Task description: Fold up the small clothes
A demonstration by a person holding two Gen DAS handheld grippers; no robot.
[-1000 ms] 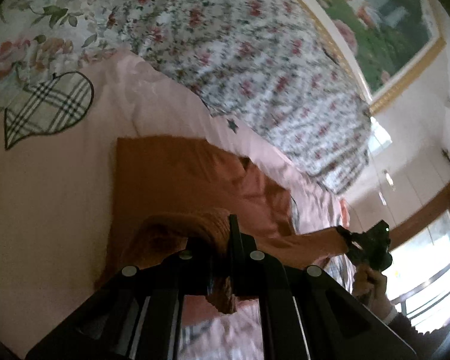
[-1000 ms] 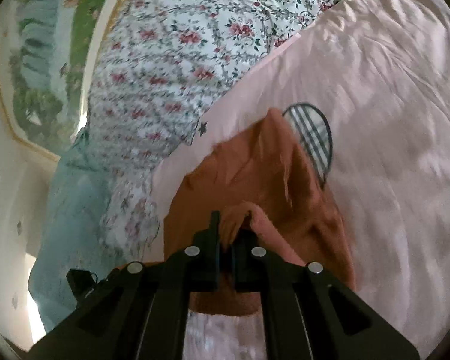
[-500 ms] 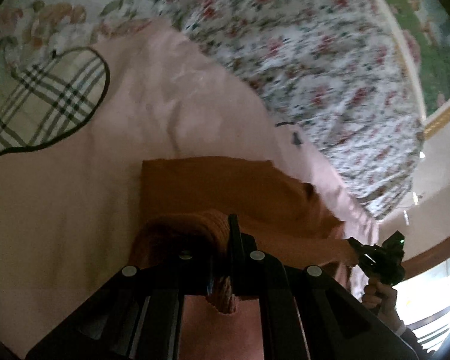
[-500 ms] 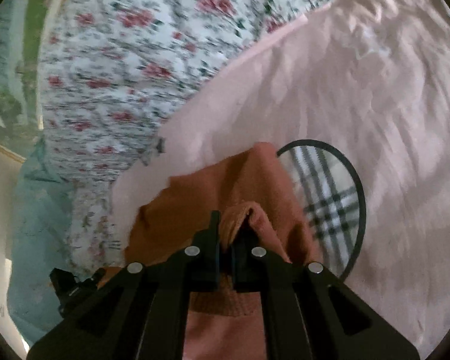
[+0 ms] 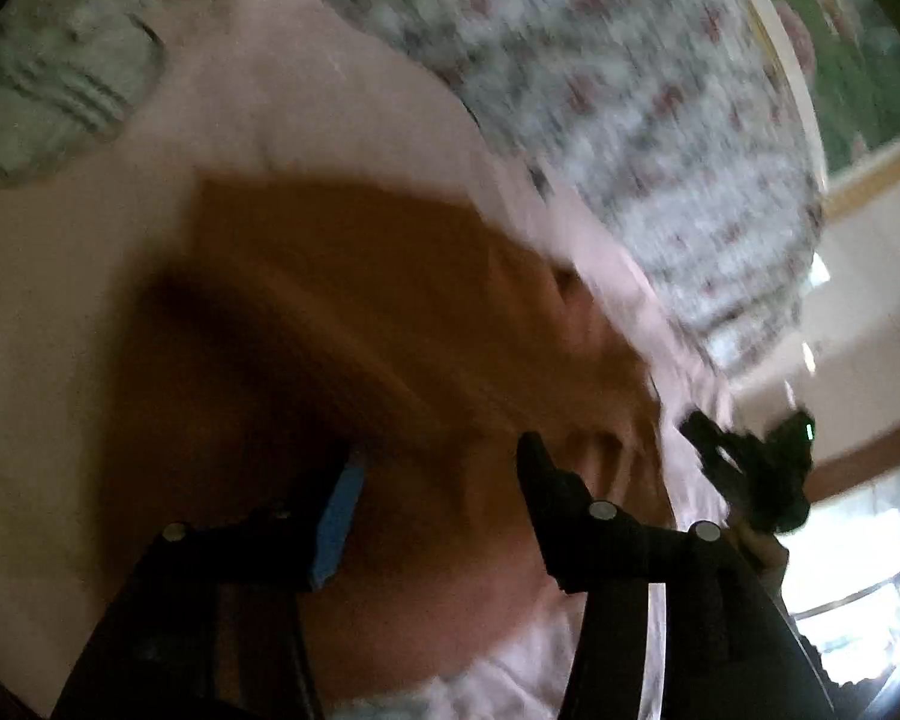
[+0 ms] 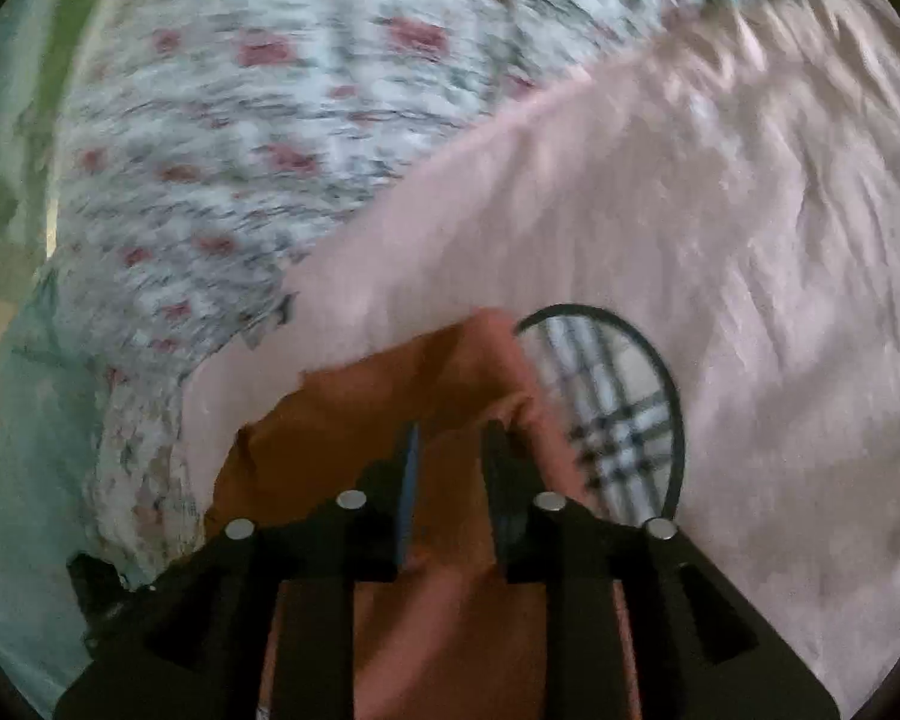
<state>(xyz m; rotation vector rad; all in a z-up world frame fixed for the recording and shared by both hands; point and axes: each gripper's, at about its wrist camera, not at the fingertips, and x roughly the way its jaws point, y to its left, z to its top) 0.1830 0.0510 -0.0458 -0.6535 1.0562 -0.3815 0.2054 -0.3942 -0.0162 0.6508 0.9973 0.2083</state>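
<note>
Pink bedsheet (image 6: 660,192) bears orange garment (image 5: 390,312); left gripper (image 5: 438,468) and right gripper (image 6: 450,438) spread; no legible writing

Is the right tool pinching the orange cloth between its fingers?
No, the right gripper has its fingers spread apart, with the orange garment lying loose beneath.

I am opening my left gripper (image 5: 438,468), letting go of the garment (image 5: 390,324) fold that was pinched between its jaws. My right gripper (image 6: 450,450) is parting too, and the cloth is now lying loose between both jaws.
</note>
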